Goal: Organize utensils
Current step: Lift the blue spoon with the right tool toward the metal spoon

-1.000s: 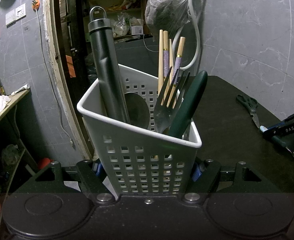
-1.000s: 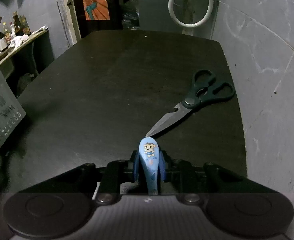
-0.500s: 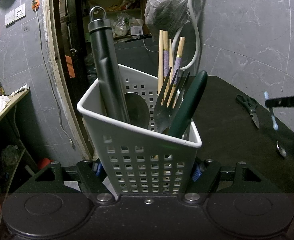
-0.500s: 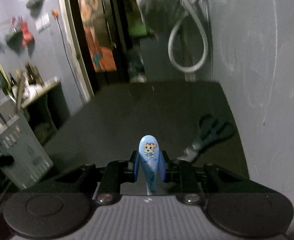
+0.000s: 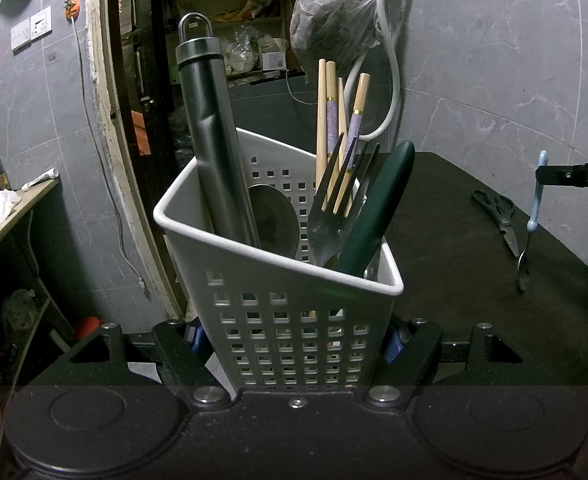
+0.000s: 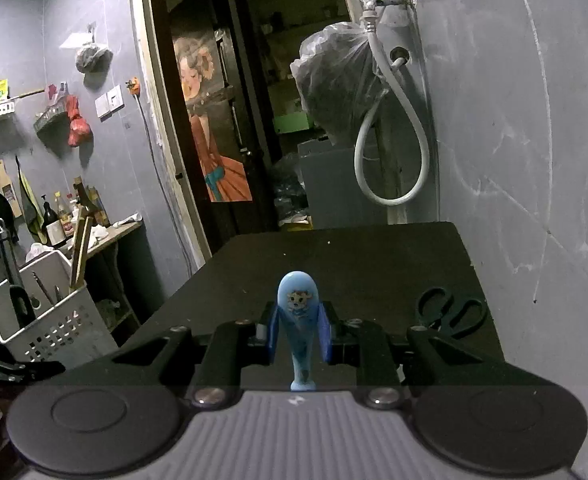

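My left gripper (image 5: pixel 294 344) is shut on a white perforated utensil basket (image 5: pixel 289 320). The basket holds a steel-handled tool (image 5: pixel 213 140), a spoon (image 5: pixel 271 220), a fork (image 5: pixel 330 216), a green-handled utensil (image 5: pixel 374 208) and chopsticks (image 5: pixel 326 120). My right gripper (image 6: pixel 298 330) is shut on the blue cartoon handle of a small utensil (image 6: pixel 298 312), held upright above the black table (image 6: pixel 354 264). The left wrist view shows it hanging tip down at the right (image 5: pixel 532 216). The basket also shows at the left of the right wrist view (image 6: pixel 49 316).
Black-handled scissors (image 5: pixel 498 216) lie on the table near the right wall, also seen in the right wrist view (image 6: pixel 450 312). A white hose (image 6: pixel 394 152) and a plastic bag (image 6: pixel 334 80) hang on the wall. A side shelf with bottles (image 6: pixel 61 224) stands at the left.
My right gripper has lifted the blue-handled utensil off the table and turned it upright, tilting its view up from the tabletop. The left gripper and basket have not moved.
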Tool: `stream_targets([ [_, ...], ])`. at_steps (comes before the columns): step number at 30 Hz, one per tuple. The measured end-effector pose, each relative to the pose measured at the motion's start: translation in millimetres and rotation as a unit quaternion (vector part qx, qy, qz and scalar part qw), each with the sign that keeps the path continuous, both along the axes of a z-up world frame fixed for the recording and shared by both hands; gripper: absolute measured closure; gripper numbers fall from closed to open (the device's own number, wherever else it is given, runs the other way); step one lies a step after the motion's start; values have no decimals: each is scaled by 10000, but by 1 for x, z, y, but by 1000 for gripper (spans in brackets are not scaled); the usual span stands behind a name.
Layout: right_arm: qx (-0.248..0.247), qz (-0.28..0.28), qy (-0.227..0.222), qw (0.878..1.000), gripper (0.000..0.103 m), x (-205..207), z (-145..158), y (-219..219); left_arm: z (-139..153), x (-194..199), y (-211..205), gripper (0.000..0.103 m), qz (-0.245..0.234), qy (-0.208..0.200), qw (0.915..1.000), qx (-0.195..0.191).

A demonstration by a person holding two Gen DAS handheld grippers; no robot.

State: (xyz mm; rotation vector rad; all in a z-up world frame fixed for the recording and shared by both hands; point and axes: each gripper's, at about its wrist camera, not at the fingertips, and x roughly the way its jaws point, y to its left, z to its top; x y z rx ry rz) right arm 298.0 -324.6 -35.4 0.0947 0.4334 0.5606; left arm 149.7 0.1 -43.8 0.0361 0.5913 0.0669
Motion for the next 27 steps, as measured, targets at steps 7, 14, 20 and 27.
stream_targets([
  [7,32,-78,-49,10000,91,-17,0,-4,0,0,0,26,-9,-5,10000,17],
  [14,2,-79,-4,10000,98,-26,-3,-6,0,-1,0,26,-25,-12,10000,30],
  [20,-318,25,440,9985,80,-9,-16,2,0,-1,0,26,-22,-17,10000,26],
  [27,-881,176,1163,9891,59,49,-49,18,0,-2,1,26,-3,-16,10000,8],
])
